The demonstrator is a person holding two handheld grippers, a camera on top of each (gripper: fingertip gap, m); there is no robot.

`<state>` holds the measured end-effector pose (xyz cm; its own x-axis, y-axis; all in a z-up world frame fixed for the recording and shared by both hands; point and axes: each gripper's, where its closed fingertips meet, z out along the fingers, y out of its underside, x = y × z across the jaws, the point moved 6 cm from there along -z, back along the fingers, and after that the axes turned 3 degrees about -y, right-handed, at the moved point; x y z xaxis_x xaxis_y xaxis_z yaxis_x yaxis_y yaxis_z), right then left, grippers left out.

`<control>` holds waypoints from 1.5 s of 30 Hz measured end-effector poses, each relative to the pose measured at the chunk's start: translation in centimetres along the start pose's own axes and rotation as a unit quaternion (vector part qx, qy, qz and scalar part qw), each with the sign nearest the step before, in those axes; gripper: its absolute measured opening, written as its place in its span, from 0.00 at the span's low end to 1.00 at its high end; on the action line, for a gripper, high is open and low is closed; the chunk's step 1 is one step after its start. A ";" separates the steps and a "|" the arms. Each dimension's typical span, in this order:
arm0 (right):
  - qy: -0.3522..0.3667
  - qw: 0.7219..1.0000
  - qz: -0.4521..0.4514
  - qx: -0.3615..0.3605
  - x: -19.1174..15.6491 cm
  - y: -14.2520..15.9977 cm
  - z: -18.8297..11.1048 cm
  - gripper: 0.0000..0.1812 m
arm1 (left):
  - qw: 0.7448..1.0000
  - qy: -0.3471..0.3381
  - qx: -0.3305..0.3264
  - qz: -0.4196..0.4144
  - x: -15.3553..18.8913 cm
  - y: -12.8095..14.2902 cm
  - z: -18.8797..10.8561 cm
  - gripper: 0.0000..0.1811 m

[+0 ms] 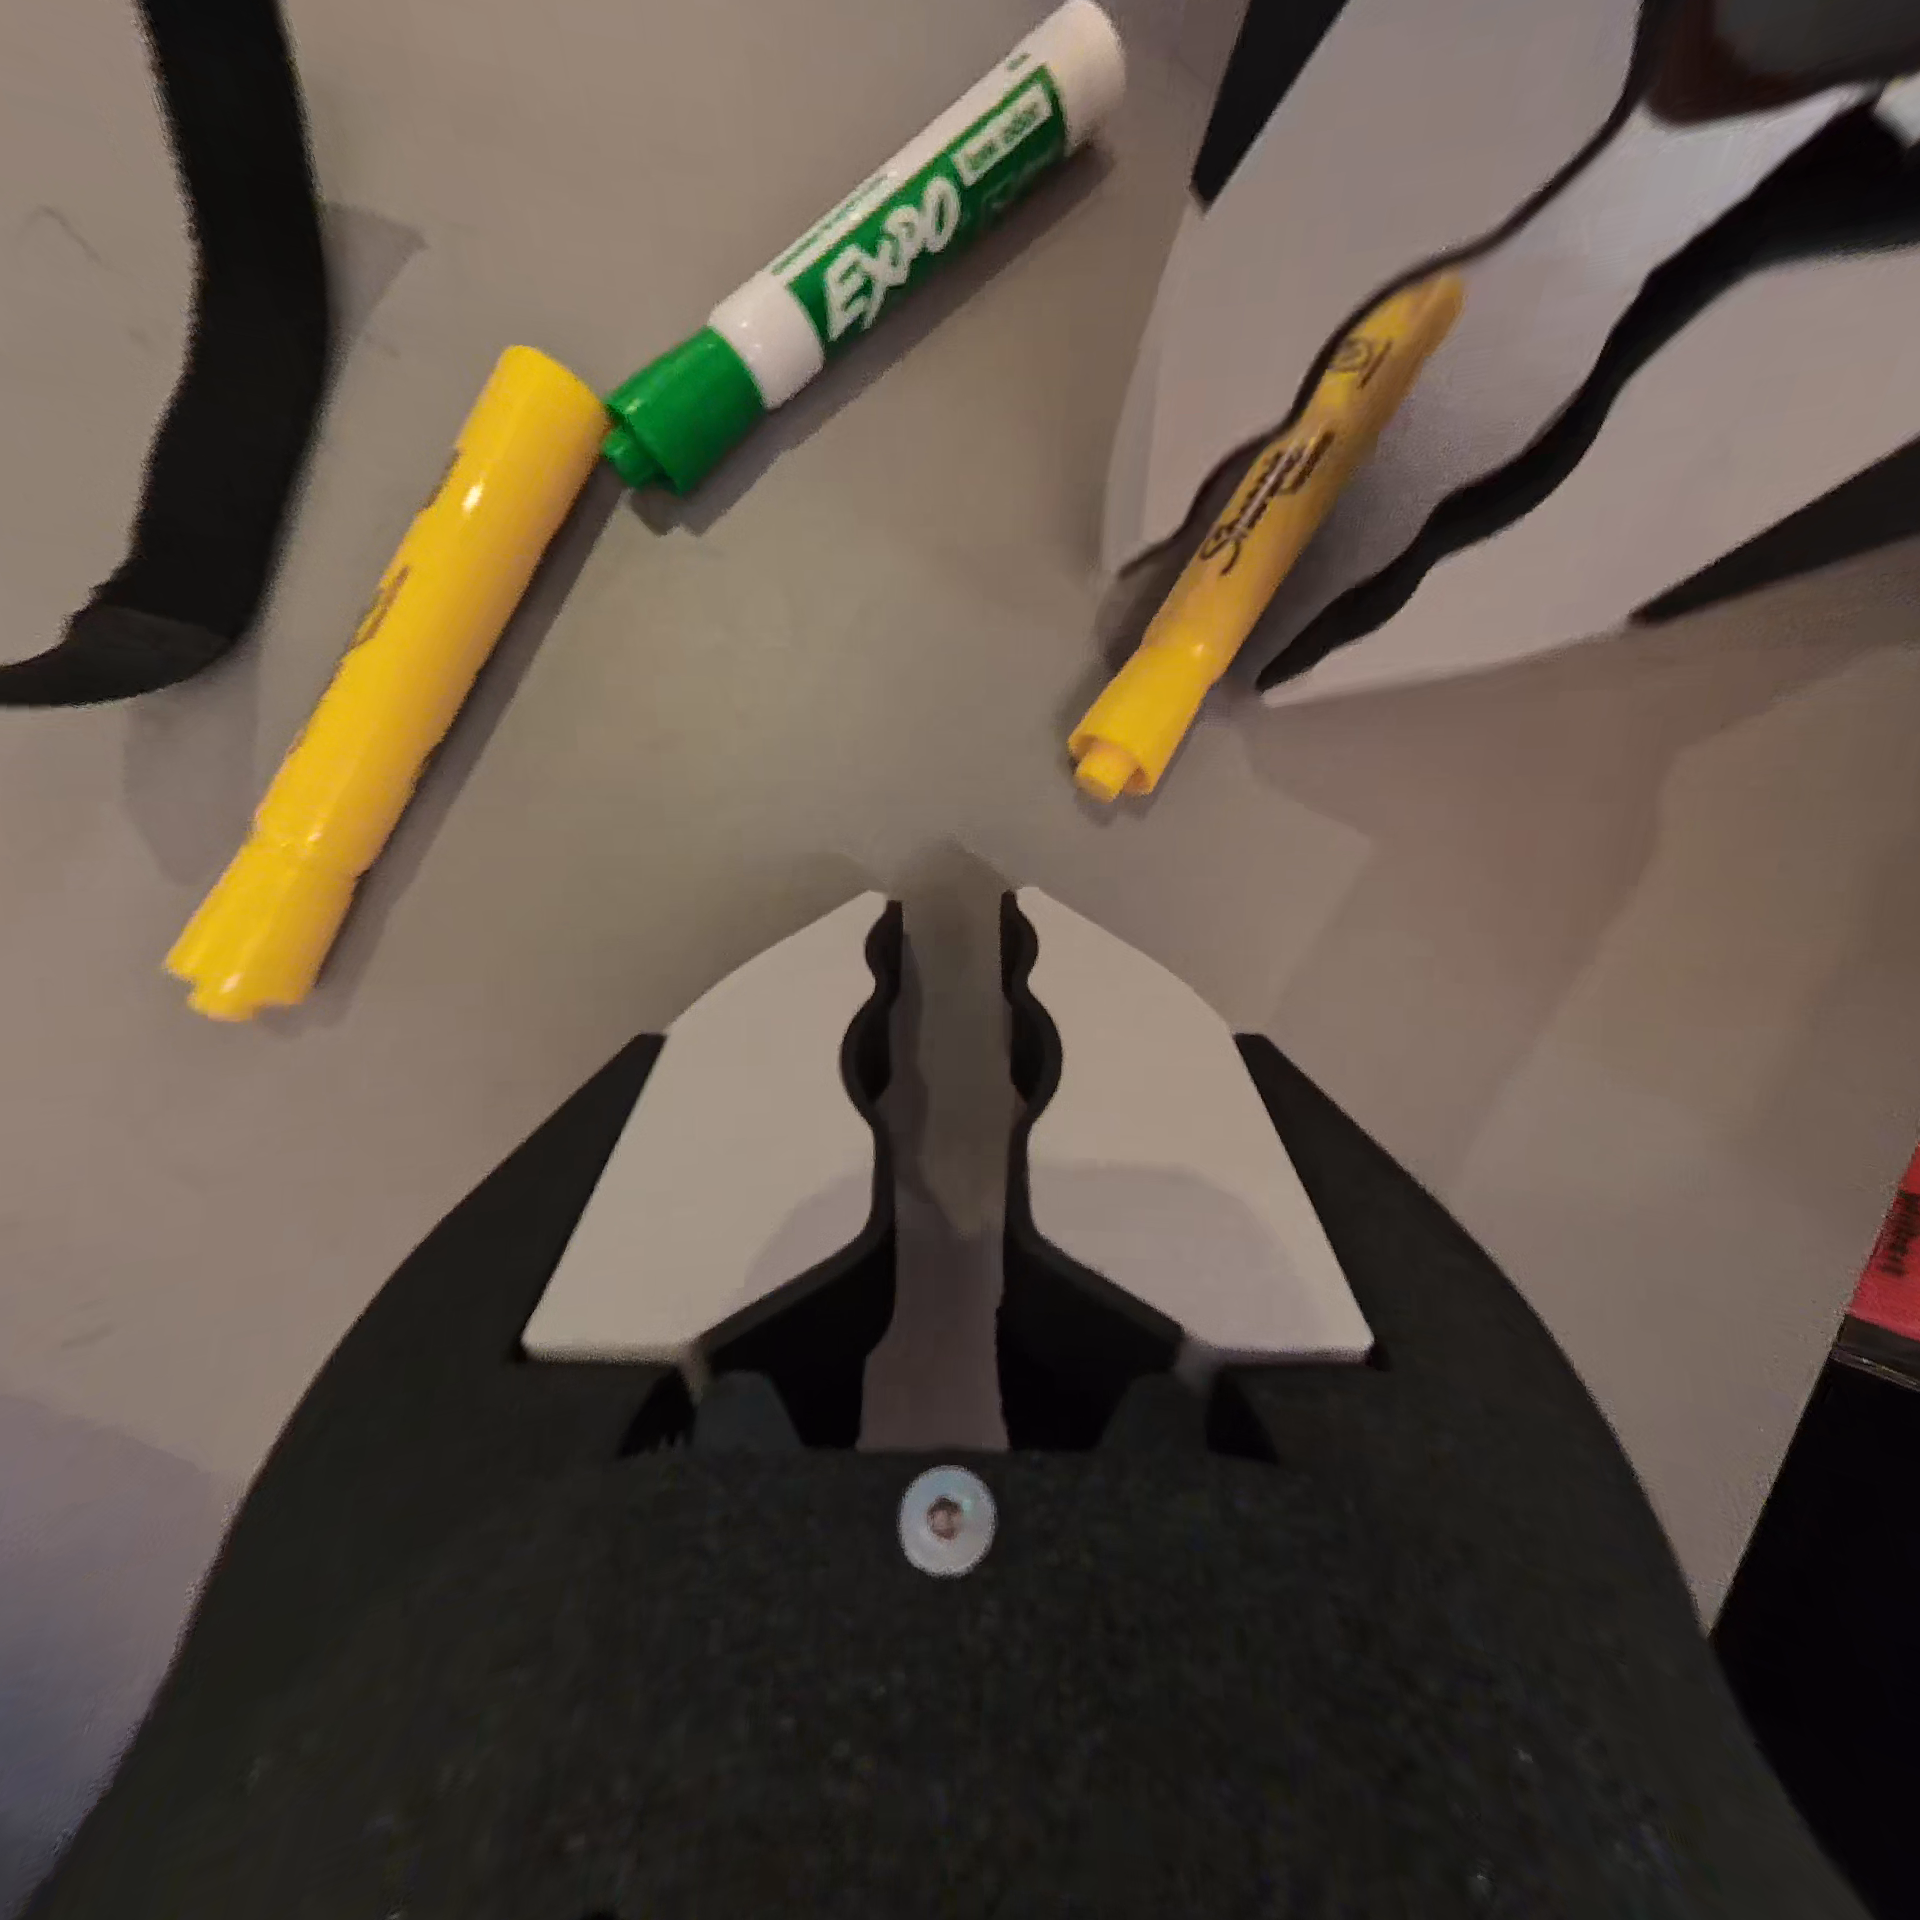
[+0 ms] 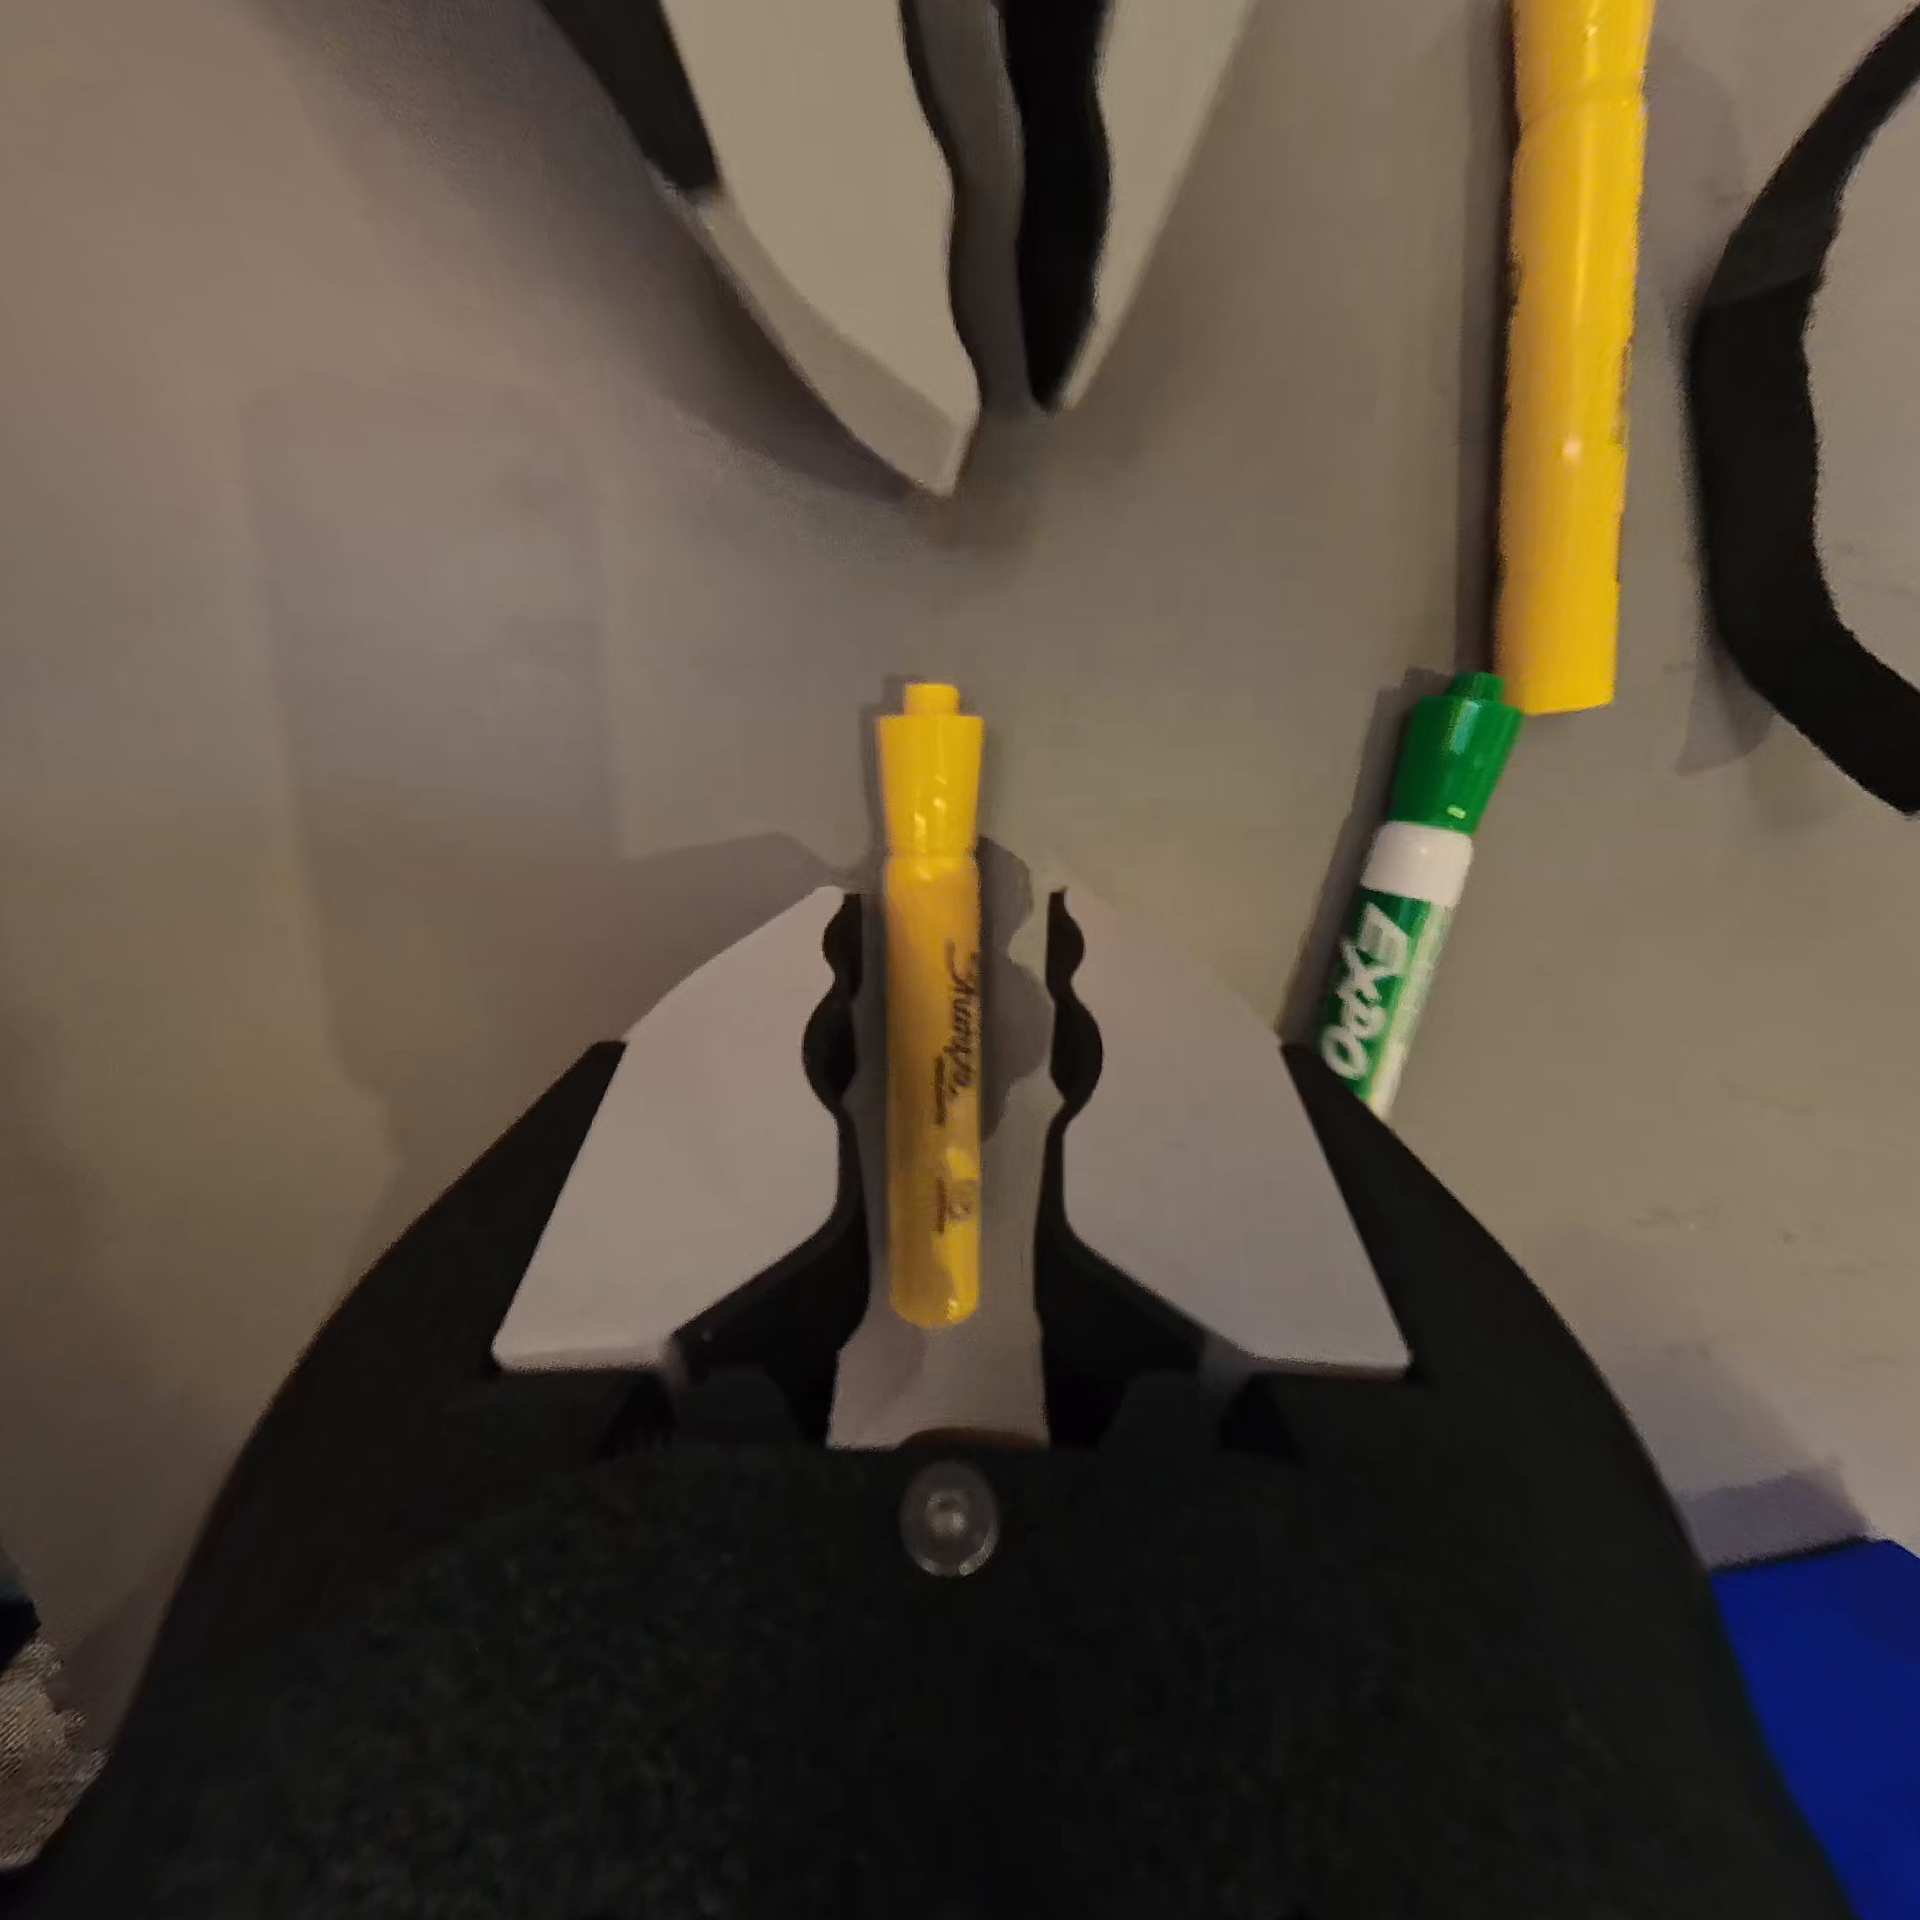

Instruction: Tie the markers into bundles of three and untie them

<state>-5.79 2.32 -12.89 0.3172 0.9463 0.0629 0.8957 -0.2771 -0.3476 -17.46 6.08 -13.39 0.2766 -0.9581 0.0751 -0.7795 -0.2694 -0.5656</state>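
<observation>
Three markers lie loose on the grey table. A thick yellow marker (image 1: pixel 416 665) (image 2: pixel 1569 364) touches the cap end of a green-and-white marker (image 1: pixel 883 260) (image 2: pixel 1413 883). A thin yellow marker (image 1: pixel 1132 727) (image 2: pixel 930 1039) lies between the fingers of my right gripper (image 2: pixel 954 894) (image 1: pixel 1190 623). That gripper is open around it, with a gap on the marker's right side. My left gripper (image 1: pixel 954 904) (image 2: pixel 997 442) is empty, its jaws only narrowly apart, just short of the thin marker's cap end. A black strap (image 1: pixel 239 364) (image 2: pixel 1766 571) lies curved beyond the thick yellow marker.
A red and black object (image 1: pixel 1896 1268) stands at the right edge of the left wrist view. A blue object (image 2: pixel 1818 1662) sits at the lower right of the right wrist view, and a grey mesh thing (image 2: pixel 31 1714) at its lower left. Across from one pair of fingers to the other is roughly 7 cm. The black strap (image 2: pixel 1766 571) is about equally far from each gripper, around 15 cm. Look for it in the left wrist view (image 1: pixel 268 354) too.
</observation>
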 end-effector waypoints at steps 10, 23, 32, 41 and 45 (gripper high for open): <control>-0.044 0.999 -0.002 -0.019 2.4 -0.8 -0.8 0.24 | 0.998 -0.038 0.025 -0.054 -3.4 1.3 -2.5 0.12; -0.018 1.000 -0.017 -0.017 0.8 -0.7 1.3 0.09 | 0.998 0.027 0.043 -0.045 -0.8 1.2 -2.0 0.13; 0.061 0.994 -0.043 0.086 0.6 -2.0 -1.8 0.09 | 0.983 0.149 0.084 -0.064 2.0 -3.0 -0.4 0.21; 0.072 0.990 -0.087 0.085 -0.2 -1.5 -1.3 0.09 | 0.957 0.233 0.103 -0.139 2.0 -3.0 0.2 0.16; 0.068 0.990 -0.090 0.084 -0.3 -1.7 -1.2 0.09 | 0.956 0.236 0.099 -0.143 1.7 -2.8 0.3 0.11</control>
<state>-6.98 2.28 -11.18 0.2060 0.9437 0.2587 0.8806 -0.0635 -0.4696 -14.60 5.20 -11.95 0.1422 -0.7976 0.5861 -0.5749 -0.5486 -0.6071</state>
